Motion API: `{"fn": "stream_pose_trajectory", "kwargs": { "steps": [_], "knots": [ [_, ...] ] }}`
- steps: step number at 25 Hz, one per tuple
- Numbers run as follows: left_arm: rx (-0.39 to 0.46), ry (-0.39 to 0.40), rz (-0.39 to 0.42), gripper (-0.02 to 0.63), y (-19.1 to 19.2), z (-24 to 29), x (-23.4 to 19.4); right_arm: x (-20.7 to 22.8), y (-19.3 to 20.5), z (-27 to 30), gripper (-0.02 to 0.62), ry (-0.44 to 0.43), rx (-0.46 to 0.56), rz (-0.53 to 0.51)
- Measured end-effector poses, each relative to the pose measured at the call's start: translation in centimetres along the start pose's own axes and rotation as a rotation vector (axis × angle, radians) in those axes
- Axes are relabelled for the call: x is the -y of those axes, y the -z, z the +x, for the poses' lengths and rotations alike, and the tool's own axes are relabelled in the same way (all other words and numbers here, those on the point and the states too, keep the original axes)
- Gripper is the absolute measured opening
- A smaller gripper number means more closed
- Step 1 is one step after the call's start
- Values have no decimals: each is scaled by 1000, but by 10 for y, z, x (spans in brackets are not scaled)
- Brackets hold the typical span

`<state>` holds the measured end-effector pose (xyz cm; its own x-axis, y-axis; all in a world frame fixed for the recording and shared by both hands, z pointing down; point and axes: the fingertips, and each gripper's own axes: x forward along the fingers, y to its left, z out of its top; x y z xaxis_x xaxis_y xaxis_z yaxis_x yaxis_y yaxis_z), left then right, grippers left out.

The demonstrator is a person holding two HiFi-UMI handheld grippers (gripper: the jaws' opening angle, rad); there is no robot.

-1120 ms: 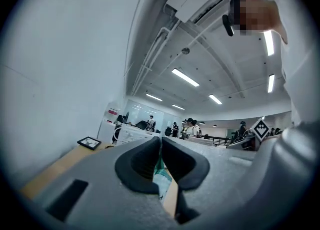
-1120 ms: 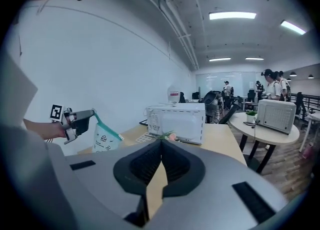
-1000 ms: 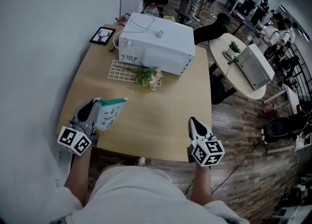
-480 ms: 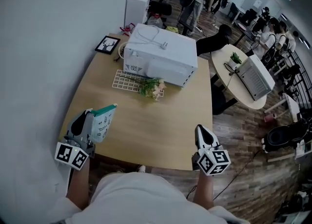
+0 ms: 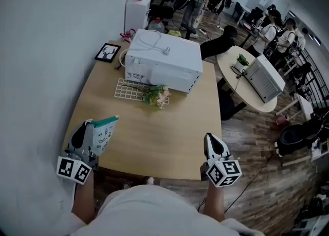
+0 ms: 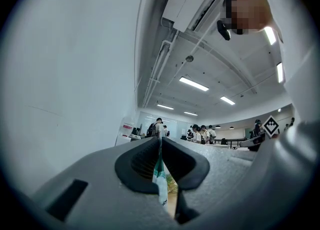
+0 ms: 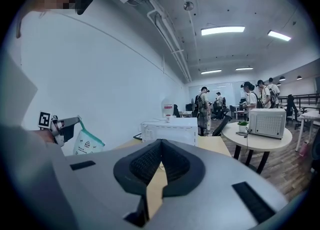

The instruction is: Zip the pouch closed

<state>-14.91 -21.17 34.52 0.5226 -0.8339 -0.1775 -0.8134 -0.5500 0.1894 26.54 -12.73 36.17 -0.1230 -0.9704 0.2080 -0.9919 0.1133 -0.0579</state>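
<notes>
The pouch (image 5: pixel 103 133) is white with a teal top band and small printed marks. It hangs above the wooden table's (image 5: pixel 154 127) front left corner, with my left gripper (image 5: pixel 88 127) shut on its edge. In the left gripper view the pouch (image 6: pixel 161 179) shows as a thin edge pinched between the dark pads. My right gripper (image 5: pixel 211 142) is shut and empty, held near the table's front right corner, far from the pouch. From the right gripper (image 7: pixel 159 150) view the pouch (image 7: pixel 86 143) hangs at the left under the other gripper.
A white microwave (image 5: pixel 163 60) stands at the back of the table, with a white rack (image 5: pixel 128 89) and a small bunch of flowers (image 5: pixel 157 95) in front of it. A framed picture (image 5: pixel 108 53) lies at the back left. The wall runs along the left; a round table (image 5: pixel 247 80) stands to the right.
The left gripper has drawn the pouch back toward the table's front left corner and raised it. The right gripper has lifted slightly. Both stayed shut.
</notes>
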Motion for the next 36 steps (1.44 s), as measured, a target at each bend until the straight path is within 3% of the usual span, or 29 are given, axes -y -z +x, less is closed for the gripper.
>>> {"fn": "stream_pose_trajectory", "kwargs": {
  "steps": [23,36],
  "knots": [
    [44,12,1,25,-10,-4,14,-23,-11,4,0,-81,47,-29],
    [37,44,-3,25,-6,-10,23,-35,9,-7,0,-98,28,-16]
  ]
}}
